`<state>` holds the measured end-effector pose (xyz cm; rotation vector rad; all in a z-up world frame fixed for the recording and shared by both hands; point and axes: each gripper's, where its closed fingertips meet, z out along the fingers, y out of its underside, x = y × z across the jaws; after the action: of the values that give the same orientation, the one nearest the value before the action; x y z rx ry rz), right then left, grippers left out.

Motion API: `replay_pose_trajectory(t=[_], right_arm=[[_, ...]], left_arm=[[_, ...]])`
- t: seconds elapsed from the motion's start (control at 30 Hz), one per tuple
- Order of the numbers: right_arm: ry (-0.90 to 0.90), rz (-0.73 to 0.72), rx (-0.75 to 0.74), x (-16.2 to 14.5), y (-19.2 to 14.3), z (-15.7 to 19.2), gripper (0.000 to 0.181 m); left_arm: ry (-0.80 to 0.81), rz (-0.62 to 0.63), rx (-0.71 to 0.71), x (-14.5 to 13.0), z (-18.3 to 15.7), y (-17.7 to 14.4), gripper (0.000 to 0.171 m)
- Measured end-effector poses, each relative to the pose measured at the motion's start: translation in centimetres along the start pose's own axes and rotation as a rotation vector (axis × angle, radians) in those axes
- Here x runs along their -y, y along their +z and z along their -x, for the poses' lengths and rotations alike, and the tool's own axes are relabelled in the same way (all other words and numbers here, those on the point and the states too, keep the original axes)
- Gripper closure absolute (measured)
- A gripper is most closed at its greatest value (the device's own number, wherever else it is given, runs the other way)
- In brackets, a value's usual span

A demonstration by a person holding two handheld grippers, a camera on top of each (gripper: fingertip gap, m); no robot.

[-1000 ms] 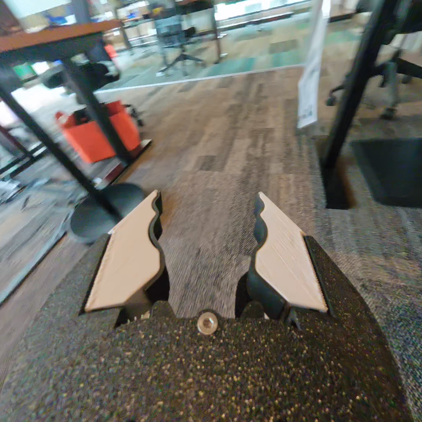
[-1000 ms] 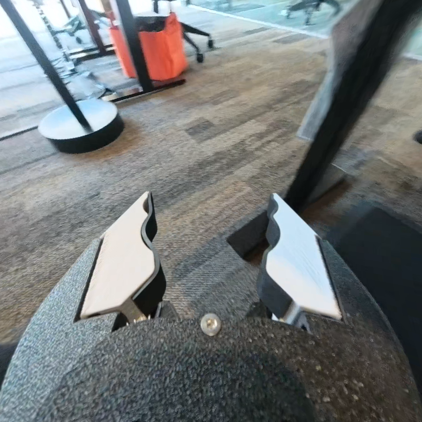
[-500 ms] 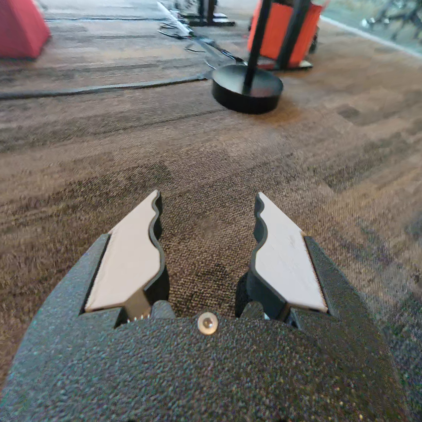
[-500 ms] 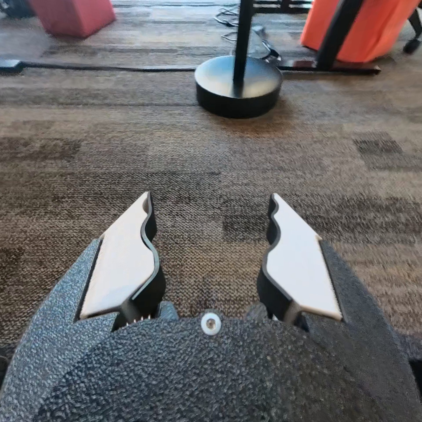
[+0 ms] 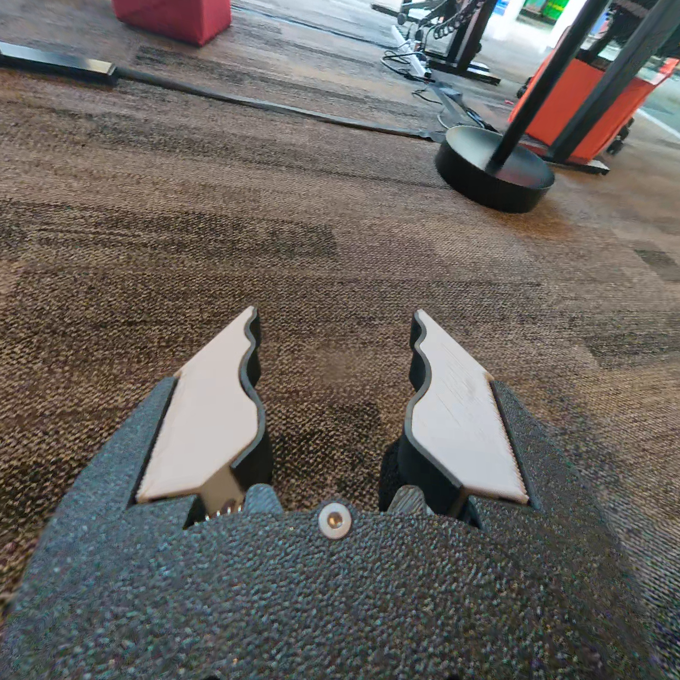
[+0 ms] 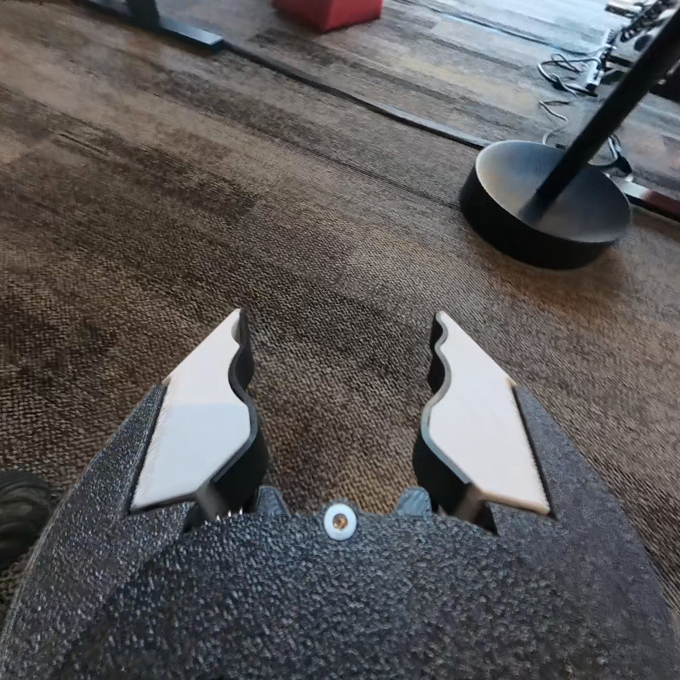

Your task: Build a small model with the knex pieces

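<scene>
The carpet (image 5: 257, 206) is mottled brown with darker streaks. A black round stand base (image 5: 493, 173) sits beside an orange bin (image 5: 574, 99). A red block (image 5: 173, 16) lies farther off. Both grippers' fingers (image 5: 206, 404) are white, edged black.

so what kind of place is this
Probably an office or lab floor: patterned carpet, a pole's round black base, loose cables, and an orange bin between black legs. Both grippers are open, empty.

Red block (image 5: 173, 14) cut off at top edge; orange bin (image 5: 574, 106) partly behind poles.
</scene>
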<state>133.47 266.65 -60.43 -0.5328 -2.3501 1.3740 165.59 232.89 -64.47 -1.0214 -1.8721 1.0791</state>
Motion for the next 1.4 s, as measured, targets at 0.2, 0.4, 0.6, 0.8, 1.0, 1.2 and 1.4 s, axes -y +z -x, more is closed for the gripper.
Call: replay_pose_trajectory(t=[0.2, 0.4, 0.6, 0.8, 1.0, 1.2, 1.4], right_arm=[[0.016, -0.048, 0.115, 2.7, 4.5, 4.8, 0.085], [-0.04, -0.072, 0.247, 5.0, 7.7, 12.0, 0.085], [-0.106, -0.059, 0.368, 5.4, 10.6, 18.6, 0.086], [-0.115, -0.065, 0.417, 6.2, 12.9, 22.5, 0.085], [-0.135, -0.07, 0.405, 7.2, 14.0, 23.3, 0.085], [-0.107, -0.064, 0.36, 7.9, 15.0, 20.6, 0.089], [-0.063, -0.044, 0.293, 9.2, 17.0, 17.4, 0.091]], left_arm=[[-0.024, -0.059, 0.158, -0.6, 3.3, -3.2, 0.091], [-0.078, -0.053, 0.315, -3.6, 6.4, -8.9, 0.092], [-0.172, 0.02, 0.429, -9.9, 9.5, -12.9, 0.092], [-0.228, -0.018, 0.523, -10.9, 13.5, -13.8, 0.091], [-0.26, -0.041, 0.559, -9.6, 15.8, -12.1, 0.087], [-0.226, -0.046, 0.455, -5.8, 15.6, -6.5, 0.098], [-0.155, -0.069, 0.341, 0.4, 14.0, 1.1, 0.114]])
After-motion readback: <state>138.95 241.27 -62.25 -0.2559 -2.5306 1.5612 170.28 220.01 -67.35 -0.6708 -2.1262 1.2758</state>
